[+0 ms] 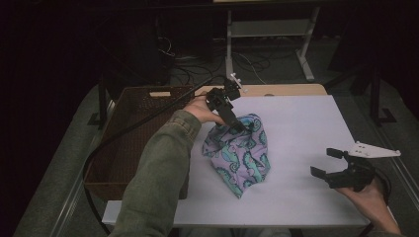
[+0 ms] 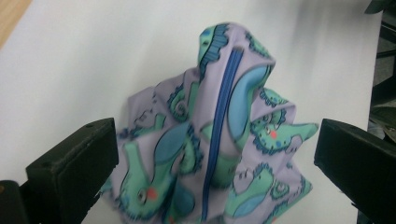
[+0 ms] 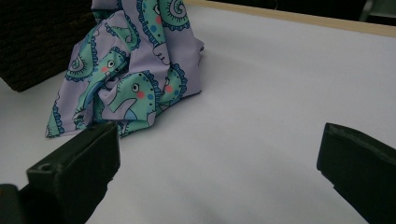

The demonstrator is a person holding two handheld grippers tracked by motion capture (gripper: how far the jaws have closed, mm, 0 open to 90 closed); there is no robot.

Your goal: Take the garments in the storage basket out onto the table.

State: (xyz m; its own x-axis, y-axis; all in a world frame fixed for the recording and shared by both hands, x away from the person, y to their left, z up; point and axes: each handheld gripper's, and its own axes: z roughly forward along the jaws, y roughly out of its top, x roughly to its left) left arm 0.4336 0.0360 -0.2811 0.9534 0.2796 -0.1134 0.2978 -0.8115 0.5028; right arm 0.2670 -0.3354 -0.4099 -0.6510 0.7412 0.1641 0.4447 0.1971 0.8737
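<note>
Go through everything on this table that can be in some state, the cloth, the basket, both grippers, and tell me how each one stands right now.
Lilac cloth with teal seahorse print: crumpled in a heap on the white table top, gripped by nothing.
Dark brown woven basket: upright at the table's left; its visible part holds nothing.
Left gripper: jaws wide open over the cloth, pads off it.
Right gripper: jaws open, nothing between them, apart from the cloth.

High view: above our side, facing forward and down on the table [image 1: 306, 123] | left gripper view: close over the cloth [image 2: 219, 140] | right gripper view: low, farther off, sharing that cloth.
</note>
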